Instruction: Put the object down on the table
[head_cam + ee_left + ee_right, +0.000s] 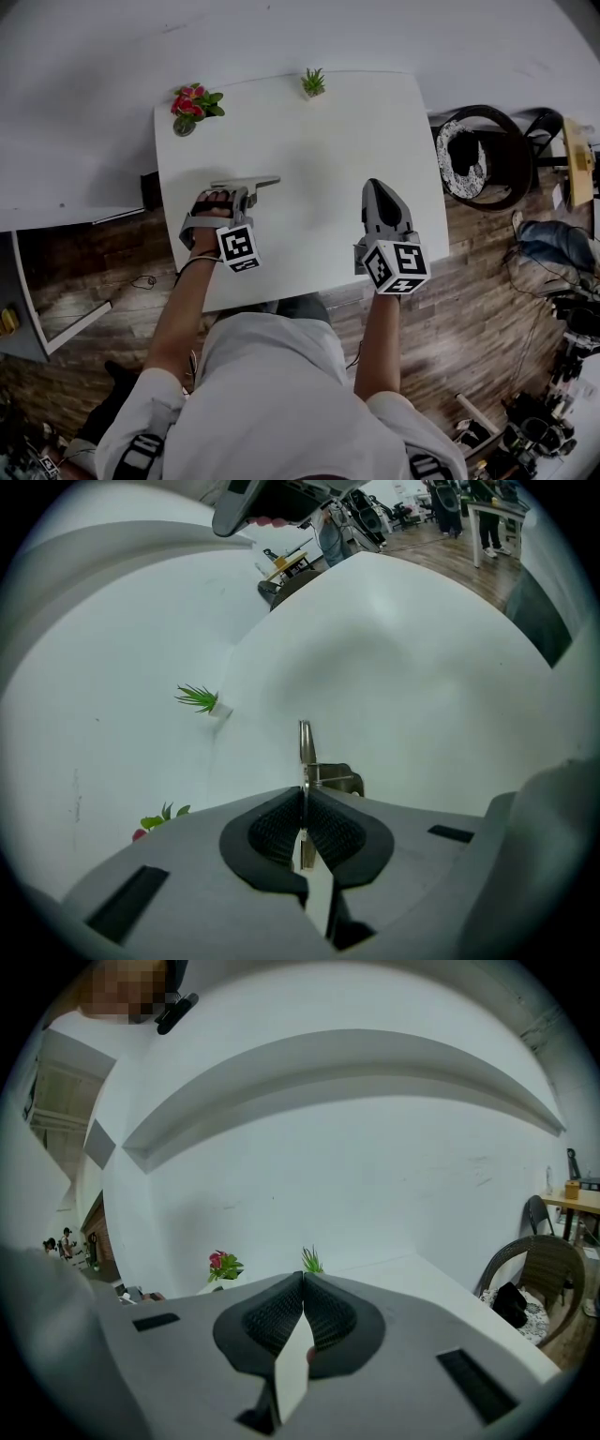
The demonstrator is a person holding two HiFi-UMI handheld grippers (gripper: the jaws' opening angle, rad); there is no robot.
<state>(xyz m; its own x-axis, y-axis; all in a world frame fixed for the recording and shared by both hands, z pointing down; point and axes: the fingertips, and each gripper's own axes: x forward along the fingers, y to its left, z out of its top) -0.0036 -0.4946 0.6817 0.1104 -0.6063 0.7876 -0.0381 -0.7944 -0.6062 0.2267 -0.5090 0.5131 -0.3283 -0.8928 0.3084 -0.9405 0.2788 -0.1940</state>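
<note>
left gripper view: thin, flat metal strip (306,745)

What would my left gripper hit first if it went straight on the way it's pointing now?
Most likely the white table: the left gripper angles down at its bare top, and the thin metal piece clamped in its jaws would touch first. Depth is unclear.

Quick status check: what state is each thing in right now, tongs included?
left tongs: shut on the metal piece.
metal piece: clamped edge-on, sticking out over the table.
right tongs: shut, empty.
red flower pot: upright.
green plant: upright.
</note>
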